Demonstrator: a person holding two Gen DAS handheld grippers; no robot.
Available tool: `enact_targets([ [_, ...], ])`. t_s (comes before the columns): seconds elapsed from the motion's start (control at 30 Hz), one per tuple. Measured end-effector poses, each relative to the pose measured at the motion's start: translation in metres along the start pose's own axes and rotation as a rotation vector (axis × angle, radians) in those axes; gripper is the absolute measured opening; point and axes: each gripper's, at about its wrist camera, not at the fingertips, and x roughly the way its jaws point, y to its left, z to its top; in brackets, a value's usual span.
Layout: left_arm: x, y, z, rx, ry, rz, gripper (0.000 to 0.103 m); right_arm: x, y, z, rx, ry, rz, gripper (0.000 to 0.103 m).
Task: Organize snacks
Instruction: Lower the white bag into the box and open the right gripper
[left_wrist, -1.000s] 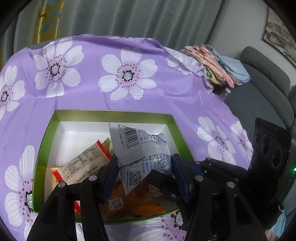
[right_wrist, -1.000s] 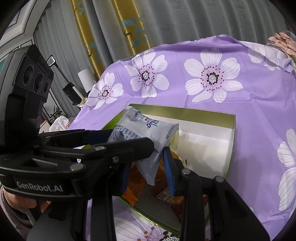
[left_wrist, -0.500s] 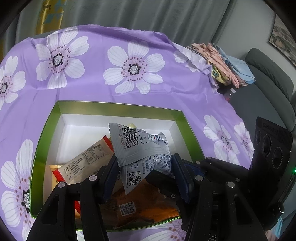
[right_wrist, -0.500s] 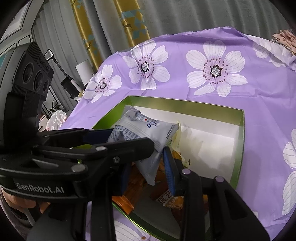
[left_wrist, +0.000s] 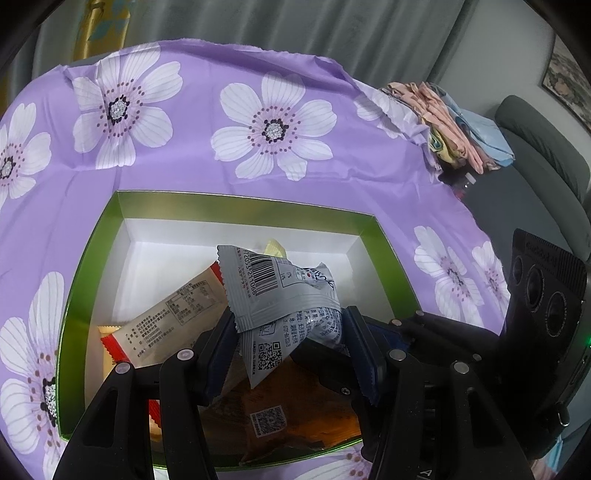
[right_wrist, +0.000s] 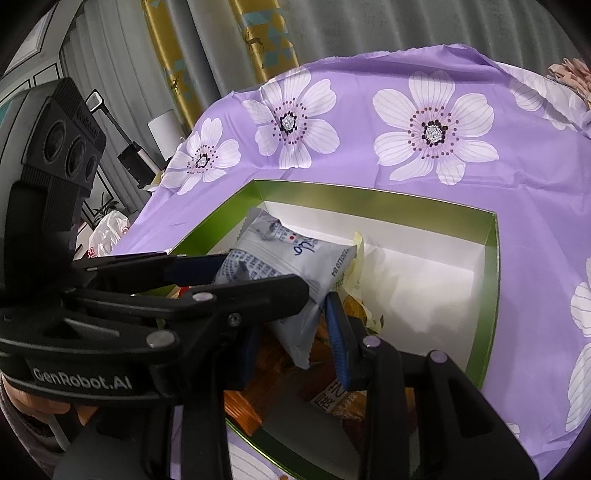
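Observation:
A grey-white snack packet (left_wrist: 280, 291) with a barcode hangs over the open green box (left_wrist: 240, 201). My left gripper (left_wrist: 290, 317) is shut on it, its blue pads pressing the packet's two sides. From the right, my right gripper (right_wrist: 291, 306) is shut on the same packet (right_wrist: 291, 251) near its lower corner; its left finger is partly hidden behind the left gripper (right_wrist: 258, 275), which crosses in front. Inside the box (right_wrist: 369, 190) lie a beige packet with red ends (left_wrist: 173, 321), an orange packet (left_wrist: 295, 413) and a pale yellow one (left_wrist: 275, 247).
The box sits on a purple cloth with white flowers (left_wrist: 273, 129). Folded pink and blue cloths (left_wrist: 461, 122) are piled at the far right edge, with a grey sofa (left_wrist: 535, 147) behind. The box's far half shows bare white floor (right_wrist: 424, 280).
Both views have closed in on the box, which now looks larger and lower in frame. The packet keeps its place between both grippers' fingers.

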Motion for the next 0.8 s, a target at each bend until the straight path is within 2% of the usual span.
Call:
enact_targets([
  [0.8, 0.0051, 0.0075, -0.0005, -0.004, 0.007, -0.001, 0.056, 0.0070, 0.0017, 0.0003, -0.003, 0.020, -0.003, 0.035],
])
